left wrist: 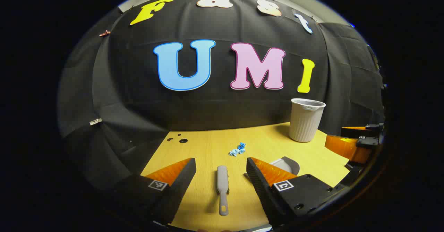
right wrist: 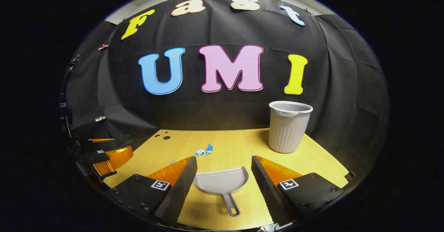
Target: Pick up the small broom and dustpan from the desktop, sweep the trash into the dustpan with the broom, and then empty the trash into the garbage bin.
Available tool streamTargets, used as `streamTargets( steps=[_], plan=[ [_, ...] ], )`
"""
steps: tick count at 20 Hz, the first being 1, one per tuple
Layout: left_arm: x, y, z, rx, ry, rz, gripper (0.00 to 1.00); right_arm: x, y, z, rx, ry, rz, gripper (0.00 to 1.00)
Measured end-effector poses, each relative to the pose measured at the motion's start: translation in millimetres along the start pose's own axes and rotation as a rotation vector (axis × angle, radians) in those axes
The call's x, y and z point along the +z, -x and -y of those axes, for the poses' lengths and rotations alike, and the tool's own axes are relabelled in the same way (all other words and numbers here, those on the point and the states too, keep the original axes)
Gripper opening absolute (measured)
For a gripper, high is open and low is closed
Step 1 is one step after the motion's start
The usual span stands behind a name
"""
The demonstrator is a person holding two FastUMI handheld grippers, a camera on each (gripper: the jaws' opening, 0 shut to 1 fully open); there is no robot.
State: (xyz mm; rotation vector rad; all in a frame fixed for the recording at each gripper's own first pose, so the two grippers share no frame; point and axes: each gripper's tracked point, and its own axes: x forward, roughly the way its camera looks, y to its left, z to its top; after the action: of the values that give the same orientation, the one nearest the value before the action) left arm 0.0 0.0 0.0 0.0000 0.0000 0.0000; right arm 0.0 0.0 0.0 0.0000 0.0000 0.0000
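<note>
In your left gripper view, your left gripper has its jaws spread wide with nothing held. The small broom lies flat on the desktop between the two fingers, touching neither, its handle end toward you. Just beyond the fingertips sits the blue trash. The garbage bin stands upright farther off, ahead and to the right.

In your right gripper view, your right gripper is likewise wide open and empty. The dustpan lies between its fingers, handle toward you, clear of both. The trash sits just past the left fingertip, and the bin stands ahead to the right.
</note>
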Motion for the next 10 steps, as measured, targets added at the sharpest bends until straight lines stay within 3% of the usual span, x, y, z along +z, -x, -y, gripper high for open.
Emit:
streamTargets(
  steps=[10],
  plan=[
    [-25,-15,-1,-0.009,0.02,-0.085,0.95,-13,-10,5,-0.009,-0.011,-0.051,0.98]
  ],
)
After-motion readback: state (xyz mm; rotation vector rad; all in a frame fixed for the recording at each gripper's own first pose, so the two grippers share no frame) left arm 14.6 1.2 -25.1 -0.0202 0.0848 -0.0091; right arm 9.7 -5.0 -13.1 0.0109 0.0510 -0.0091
